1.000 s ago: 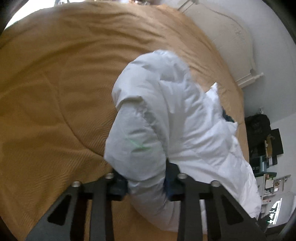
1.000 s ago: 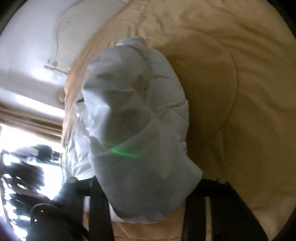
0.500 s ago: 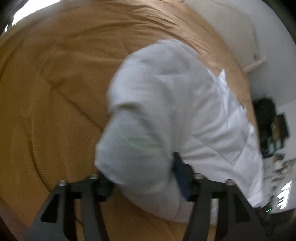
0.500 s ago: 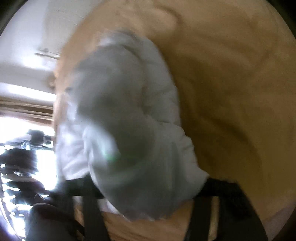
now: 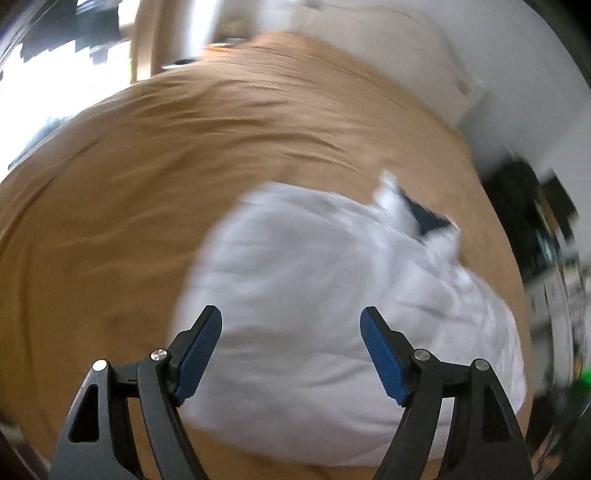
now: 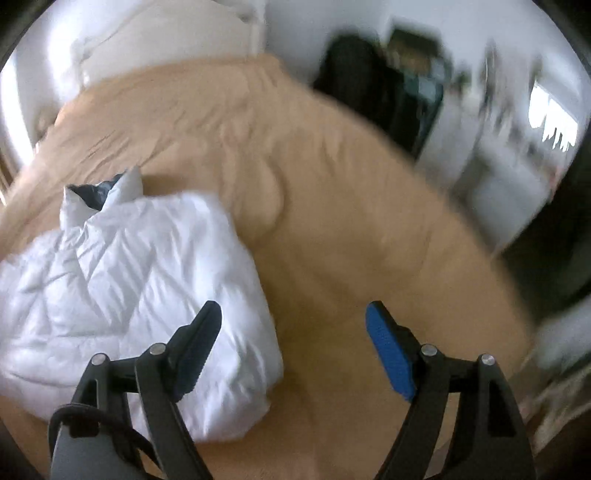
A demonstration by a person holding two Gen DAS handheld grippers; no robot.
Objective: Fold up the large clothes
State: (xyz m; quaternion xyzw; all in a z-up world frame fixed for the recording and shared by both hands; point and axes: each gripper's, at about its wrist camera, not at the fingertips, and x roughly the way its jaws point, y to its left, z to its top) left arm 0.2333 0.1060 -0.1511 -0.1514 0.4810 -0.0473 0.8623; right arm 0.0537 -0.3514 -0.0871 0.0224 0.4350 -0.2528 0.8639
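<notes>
A second ago both grippers were pinching the white puffy jacket (image 5: 332, 302), with the cloth bunched up between their pads. Now both have let go. The left gripper (image 5: 291, 325) has just been opening its jaws, and nothing sits between them; the jacket lies lower down on the bed, behind the gap. The right gripper (image 6: 293, 325) has opened wide too, and its jaws are bare, with the jacket (image 6: 136, 280) off to its left side. Both views show more of the bed now, so the grippers seem to have pulled up and away. The jacket lies in a folded bundle with its collar (image 6: 99, 195) sticking up at the far end, dark lining showing inside. That looks like a fold just finished and set down, so the job seems close to done. The bed (image 5: 184, 155) has a tan cover with soft wrinkles, and the jacket rests on it. Past the bed are a white headboard (image 6: 147, 33), a bright window (image 5: 40, 66), and dark things (image 6: 373, 77) by the wall, too blurry to name.
</notes>
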